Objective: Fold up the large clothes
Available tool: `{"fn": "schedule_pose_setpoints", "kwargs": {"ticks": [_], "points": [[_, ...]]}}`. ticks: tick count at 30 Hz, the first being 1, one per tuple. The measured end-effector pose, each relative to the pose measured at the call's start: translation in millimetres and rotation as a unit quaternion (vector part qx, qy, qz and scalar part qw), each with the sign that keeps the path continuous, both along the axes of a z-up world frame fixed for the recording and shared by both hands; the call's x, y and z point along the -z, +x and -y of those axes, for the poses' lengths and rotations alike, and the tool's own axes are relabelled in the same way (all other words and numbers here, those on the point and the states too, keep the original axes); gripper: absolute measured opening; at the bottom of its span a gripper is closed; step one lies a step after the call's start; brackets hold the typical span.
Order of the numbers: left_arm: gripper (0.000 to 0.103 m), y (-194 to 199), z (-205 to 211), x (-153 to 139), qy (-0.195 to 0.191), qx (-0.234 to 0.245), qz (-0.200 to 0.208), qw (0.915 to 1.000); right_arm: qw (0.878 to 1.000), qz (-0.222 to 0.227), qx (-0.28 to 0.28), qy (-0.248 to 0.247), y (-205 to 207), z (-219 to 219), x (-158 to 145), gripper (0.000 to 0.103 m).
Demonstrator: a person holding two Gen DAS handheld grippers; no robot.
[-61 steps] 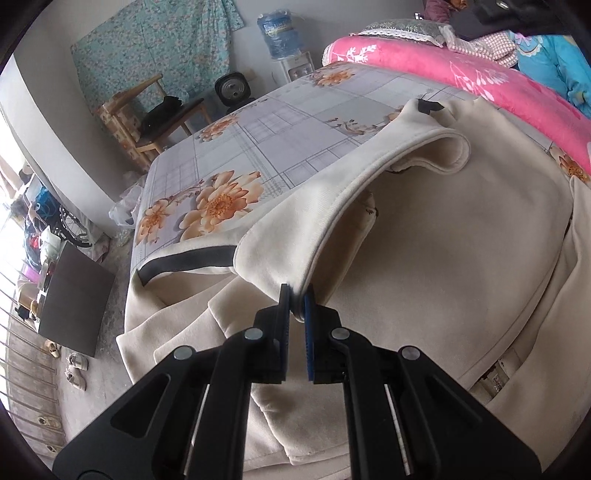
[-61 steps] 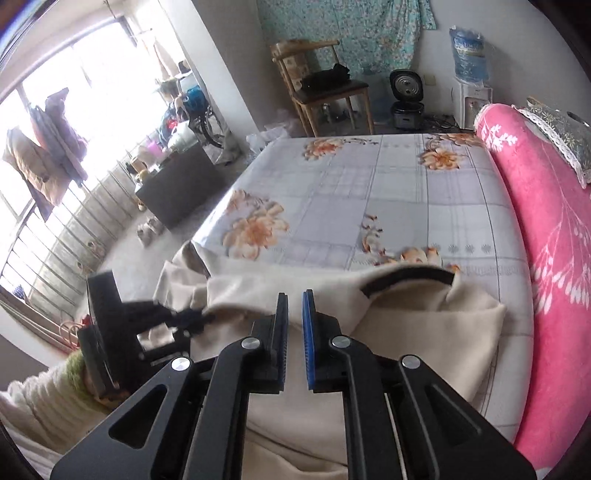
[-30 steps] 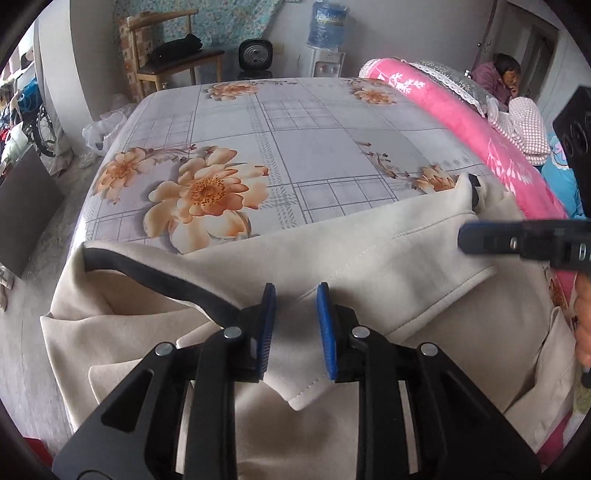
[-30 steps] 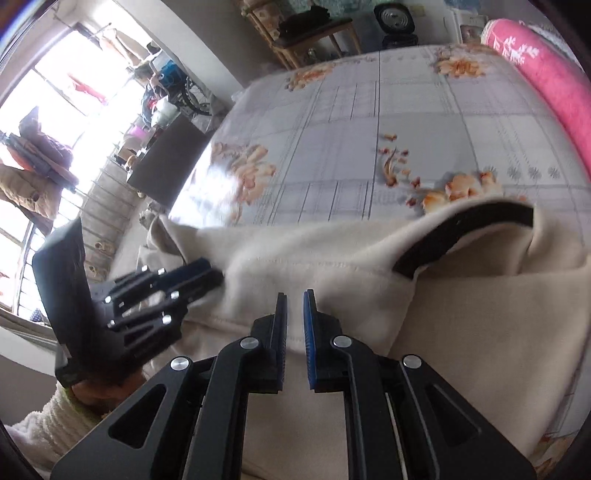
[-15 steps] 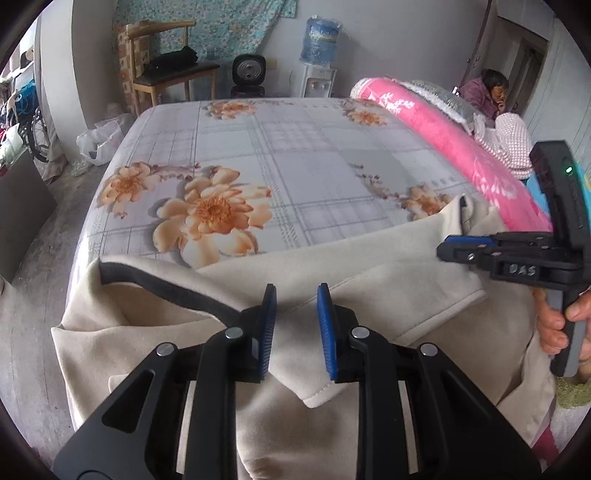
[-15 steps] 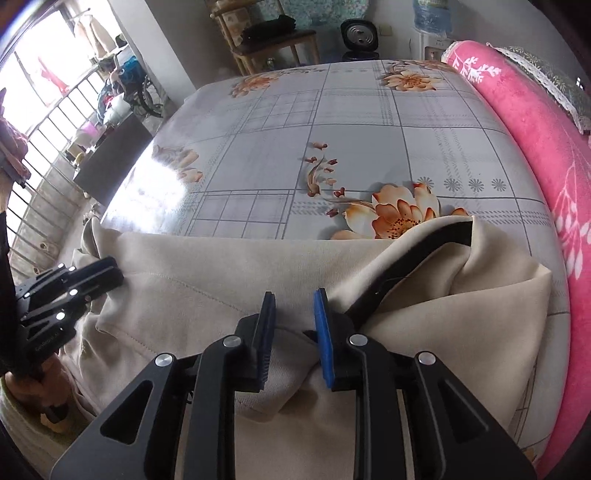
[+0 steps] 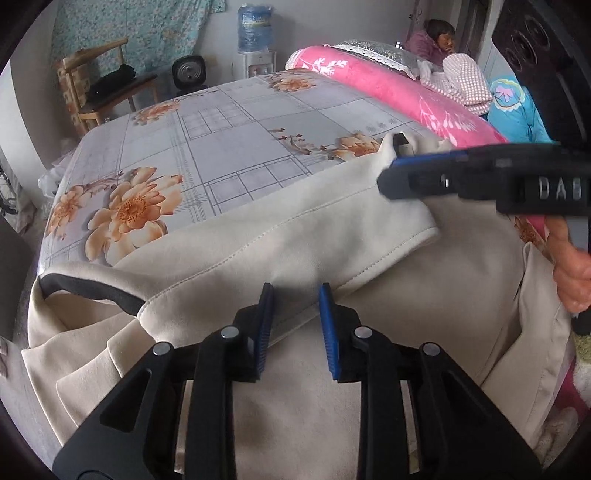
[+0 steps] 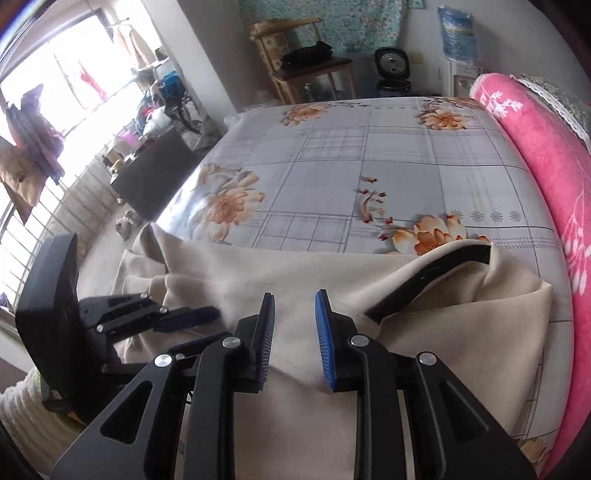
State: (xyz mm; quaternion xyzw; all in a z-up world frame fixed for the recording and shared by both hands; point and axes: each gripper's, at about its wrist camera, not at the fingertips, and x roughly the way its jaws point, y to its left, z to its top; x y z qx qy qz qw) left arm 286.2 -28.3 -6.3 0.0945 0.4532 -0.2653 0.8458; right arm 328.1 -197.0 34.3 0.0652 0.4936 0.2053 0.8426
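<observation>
A large cream coat point(image 7: 332, 236) with black trim point(image 7: 92, 293) lies folded on the floral bed point(image 7: 229, 144). My left gripper point(image 7: 295, 295) is open just above the coat's folded edge and holds nothing. In the right wrist view the same coat point(image 8: 443, 332) shows with a black collar strip point(image 8: 436, 277). My right gripper point(image 8: 293, 299) is open over the coat, empty. The right gripper also shows in the left wrist view point(image 7: 424, 177), and the left gripper in the right wrist view point(image 8: 192, 314).
A rolled pink blanket point(image 7: 399, 92) lies along the bed's right side, with pillows and a seated person point(image 7: 439, 37) behind it. A wooden chair point(image 8: 306, 66), a rice cooker point(image 8: 393, 66) and a water dispenser point(image 7: 255, 33) stand past the bed. A dark box point(image 8: 151, 173) sits on the floor at the left.
Both grippers were shut on the coat edge two seconds ago. They laid the fold down, opened and let go. Both now hover open just above the coat.
</observation>
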Motion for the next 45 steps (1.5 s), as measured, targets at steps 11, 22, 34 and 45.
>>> {"fn": "schedule_pose_setpoints", "kwargs": {"ticks": [11,22,34,45], "points": [[0.026,2,-42,-2,0.001,-0.079,-0.032,0.9964,0.998,-0.012,0.015,-0.058,-15,-3,21,0.031],[0.032,-62,-99,-65,-0.042,-0.14,0.024,0.989,0.997,0.029,0.013,-0.067,-74,6,-28,0.057],[0.033,-180,-173,-49,-0.021,-0.234,0.009,0.972,0.997,0.0,-0.067,-0.028,-187,-18,-4,0.076],[0.033,-173,-184,-14,0.008,-0.268,-0.021,0.9631,0.997,-0.027,-0.048,-0.048,-190,-22,23,0.076]]}}
